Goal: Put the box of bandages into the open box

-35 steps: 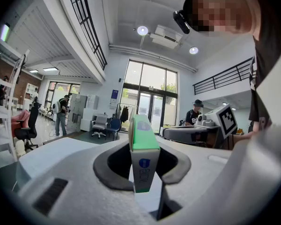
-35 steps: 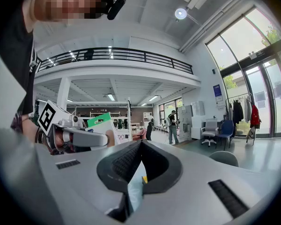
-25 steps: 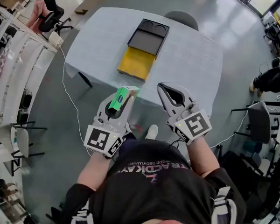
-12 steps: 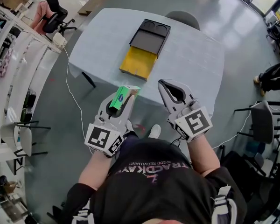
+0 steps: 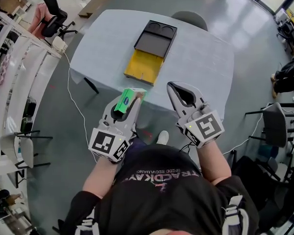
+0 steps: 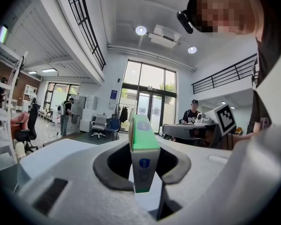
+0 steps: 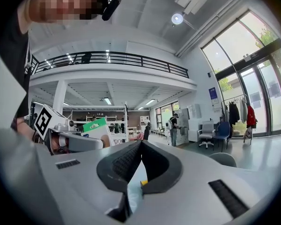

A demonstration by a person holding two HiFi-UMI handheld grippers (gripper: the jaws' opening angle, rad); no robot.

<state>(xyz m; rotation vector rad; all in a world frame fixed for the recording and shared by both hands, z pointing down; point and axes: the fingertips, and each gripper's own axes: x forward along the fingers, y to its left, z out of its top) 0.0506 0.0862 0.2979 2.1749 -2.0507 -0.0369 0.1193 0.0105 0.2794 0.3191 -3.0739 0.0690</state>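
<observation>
The green and white box of bandages (image 5: 125, 102) stands upright between the jaws of my left gripper (image 5: 129, 100), which is shut on it, in the air just short of the table's near edge. In the left gripper view the box of bandages (image 6: 143, 153) fills the gap between the grey jaws. The open box (image 5: 143, 66), yellow inside with a dark lid (image 5: 156, 38) folded back, lies on the pale table (image 5: 206, 62) beyond both grippers. My right gripper (image 5: 179, 93) hangs beside the left one, shut, with nothing in it; its tips meet in the right gripper view (image 7: 141, 142).
A grey chair (image 5: 190, 18) stands behind the table. More chairs (image 5: 274, 126) are at the right. A white cable (image 5: 71, 94) runs over the floor at the left, beside shelving (image 5: 10, 82). The person's shoe (image 5: 160, 138) shows below the grippers.
</observation>
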